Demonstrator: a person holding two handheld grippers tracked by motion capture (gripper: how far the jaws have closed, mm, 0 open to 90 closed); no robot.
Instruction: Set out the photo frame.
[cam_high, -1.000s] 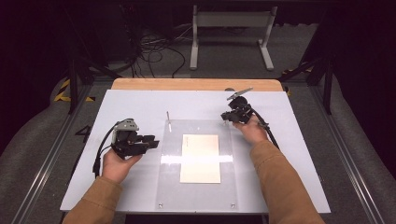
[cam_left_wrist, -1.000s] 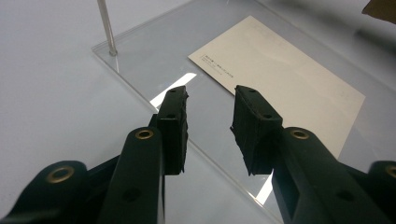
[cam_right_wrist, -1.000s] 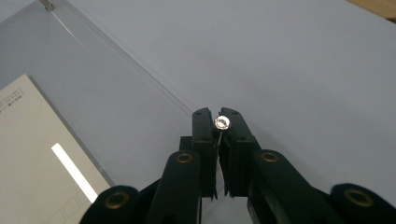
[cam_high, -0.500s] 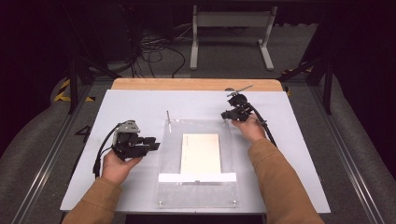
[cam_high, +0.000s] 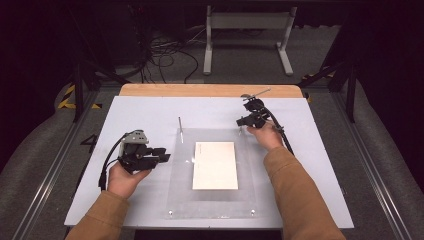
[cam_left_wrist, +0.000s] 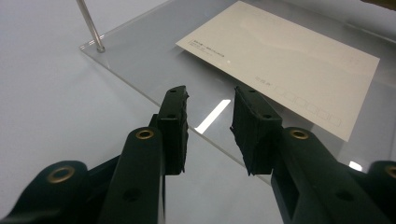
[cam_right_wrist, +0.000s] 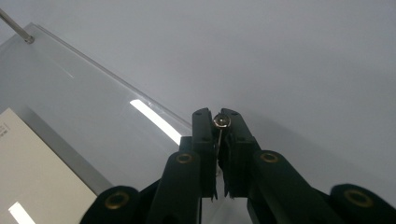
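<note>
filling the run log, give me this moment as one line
left gripper: open, beside acrylic plate | right gripper: shut on pin | card: flat on plate

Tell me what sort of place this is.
Probably a lab recording bench, not a home: a white work table on metal floor rails, loose cables behind, and a clear acrylic plate holding a postcard.

A white table (cam_high: 320, 150) stood on grey floor (cam_high: 240, 70); beyond it, a pale metal stand (cam_high: 247, 30), tangled cables (cam_high: 165, 55), dark surroundings.
</note>
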